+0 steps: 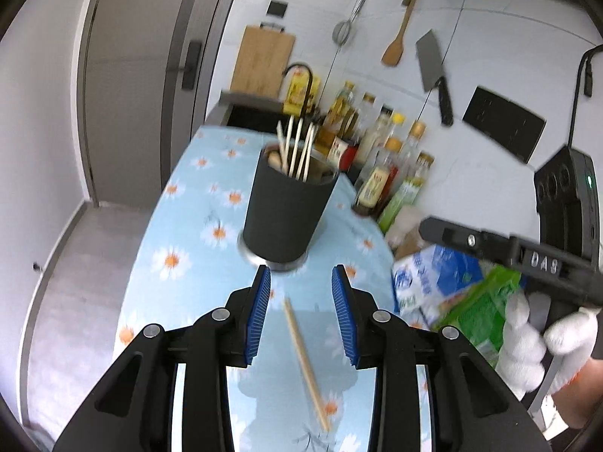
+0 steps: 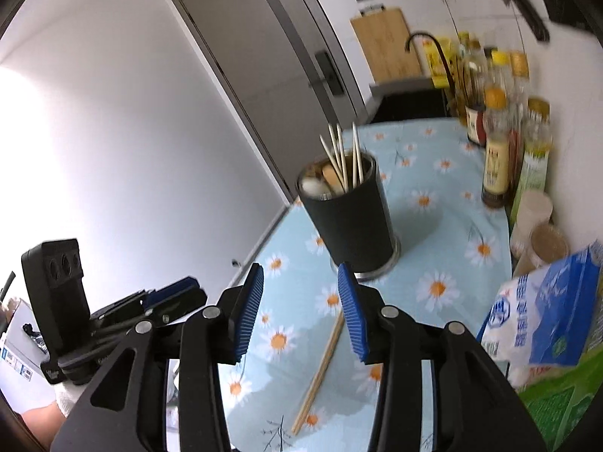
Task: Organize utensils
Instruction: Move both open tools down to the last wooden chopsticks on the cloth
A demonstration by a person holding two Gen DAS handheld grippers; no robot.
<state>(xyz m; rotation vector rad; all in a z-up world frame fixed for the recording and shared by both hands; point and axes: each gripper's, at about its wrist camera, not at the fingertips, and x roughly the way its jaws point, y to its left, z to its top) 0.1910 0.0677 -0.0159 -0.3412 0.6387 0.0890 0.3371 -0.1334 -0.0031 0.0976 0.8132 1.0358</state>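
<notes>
1. The left gripper [image 1: 301, 282] hovers with its jaws apart and empty.
2. The right gripper [image 2: 300, 278] likewise.
3. The pale wooden chopstick pair [image 1: 304, 361], seemingly two sticks, lies on the daisy-print blue tablecloth [image 1: 196, 233], near the black cylindrical utensil holder [image 1: 286, 211].

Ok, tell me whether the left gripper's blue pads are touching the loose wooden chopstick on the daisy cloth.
Apart. The left wrist view shows the wooden chopstick lying flat between the left gripper pads, tablecloth visible on both sides.
</notes>
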